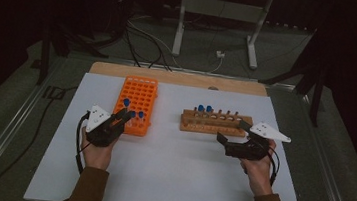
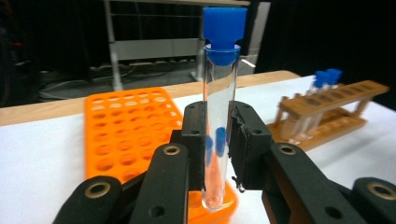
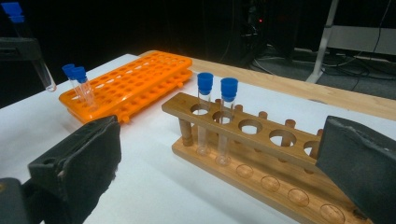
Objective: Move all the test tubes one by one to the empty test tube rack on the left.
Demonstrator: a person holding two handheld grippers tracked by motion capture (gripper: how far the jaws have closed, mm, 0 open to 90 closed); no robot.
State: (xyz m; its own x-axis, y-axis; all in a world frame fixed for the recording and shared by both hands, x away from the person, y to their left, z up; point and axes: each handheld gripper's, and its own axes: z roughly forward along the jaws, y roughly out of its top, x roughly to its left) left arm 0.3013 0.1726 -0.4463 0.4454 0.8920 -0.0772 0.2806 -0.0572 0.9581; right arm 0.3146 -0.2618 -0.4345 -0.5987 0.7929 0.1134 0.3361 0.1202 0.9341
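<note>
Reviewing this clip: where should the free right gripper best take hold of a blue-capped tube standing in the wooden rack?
Probably the bare glass just under the blue cap of a tube, above the wooden rack. It stands upright, so come from above, right gripper fingers on either side, then lift straight up.

Plastic rack left on table, wooden rack right, two tubes in it

left gripper clamps a clear test tube with a blue cap, upright at frame centre, orange rack behind at left, wooden rack with two blue-capped tubes at right.
</note>
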